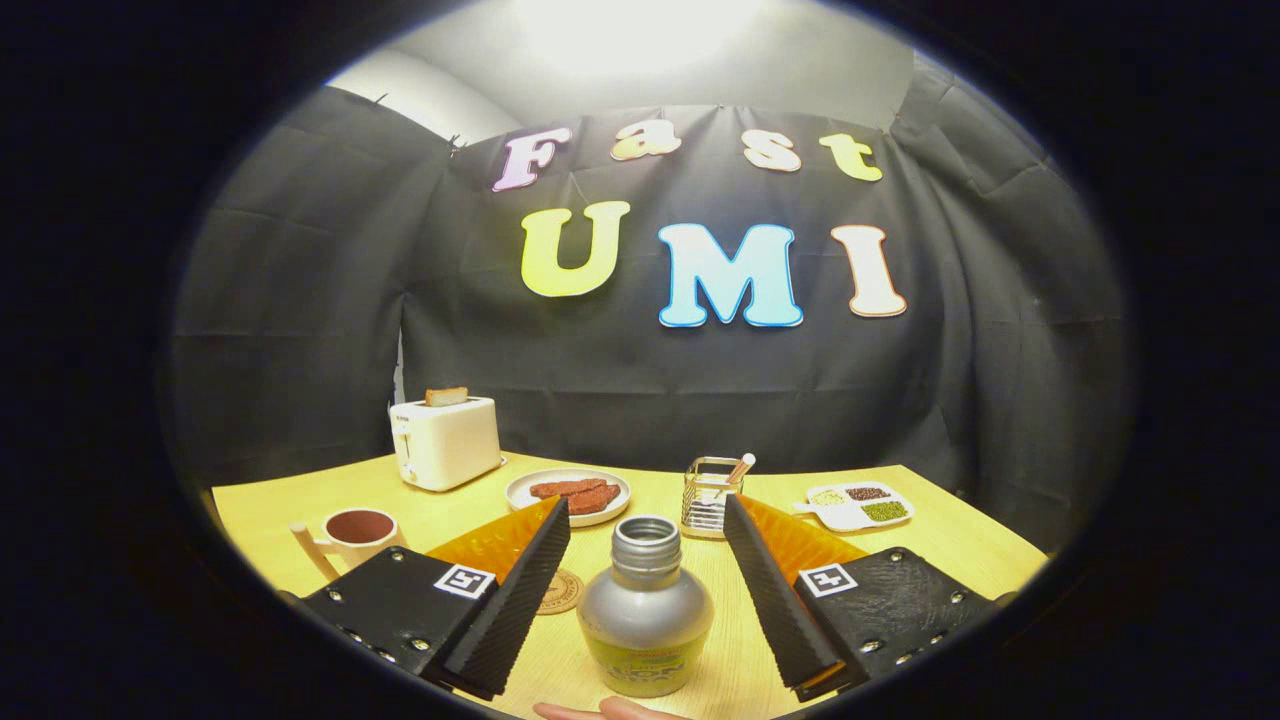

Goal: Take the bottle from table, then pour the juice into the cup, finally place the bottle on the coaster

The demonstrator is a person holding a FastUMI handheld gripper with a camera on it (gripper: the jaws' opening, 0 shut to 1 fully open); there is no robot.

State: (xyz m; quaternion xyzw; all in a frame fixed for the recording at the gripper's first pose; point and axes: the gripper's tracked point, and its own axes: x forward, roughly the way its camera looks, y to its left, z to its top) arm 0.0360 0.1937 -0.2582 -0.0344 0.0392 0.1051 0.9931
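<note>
Task is sitting at its very start, judging by layout: the bottle (646, 610) is standing upright on the wooden table (960, 545), cap off, neck open, nothing lifted, nothing poured, nothing placed. All three steps are looking undone: grasp, pour, set down.

The gripper (646, 585) is straddling the bottle, fingers spread wide, one on each side of the bulb with clear gaps showing to both, so neither finger is touching it. The bottle is sitting between the fingers, roughly centred, near end of the table. Pose is reading level, pointing forward across the table toward the far wall, low enough that the fingers are flanking the bottle's body rather than its neck.

The cup (355, 533), a mug with dark inside, is standing to the left, just beyond the left finger. The coaster (562, 592), round and cork-like, is lying flat just left of the bottle, partly hidden by the left finger.

Clutter farther back: toaster (445, 442) with a bread slice far left, plate of meat (568, 494) mid-table, wire utensil holder (710, 496) right behind the bottle, divided snack tray (856, 506) far right.

A person's fingertips (605, 711) are poking in at the near table edge, just in front of the bottle.

Next is likely closing on the bulb; its rounded smooth side could slip if squeezed too high.
</note>
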